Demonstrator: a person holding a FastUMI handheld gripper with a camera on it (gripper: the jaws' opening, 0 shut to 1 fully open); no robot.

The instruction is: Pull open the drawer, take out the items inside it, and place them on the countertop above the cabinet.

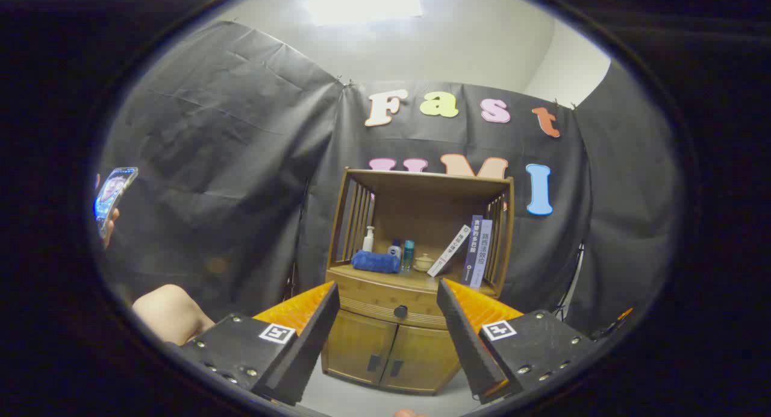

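Wide-spread tool (388,311) frames one shut drawer (385,308) — two cabinet doors (388,357) below, three books (473,251) above.

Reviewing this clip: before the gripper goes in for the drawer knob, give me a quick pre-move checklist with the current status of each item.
1. Drawer closed, pull not yet begun: ok.
2. Knob in sight and unobstructed: ok, it sits ahead of the gripper, between the jaws.
3. Jaws open wide enough to take the knob: ok.
4. Gripper touching the cabinet: not ok, it is well short of it.
5. Free space on the countertop: cannot tell; a blue towel, bottles and books already stand there.
6. Drawer contents: cannot tell, hidden.
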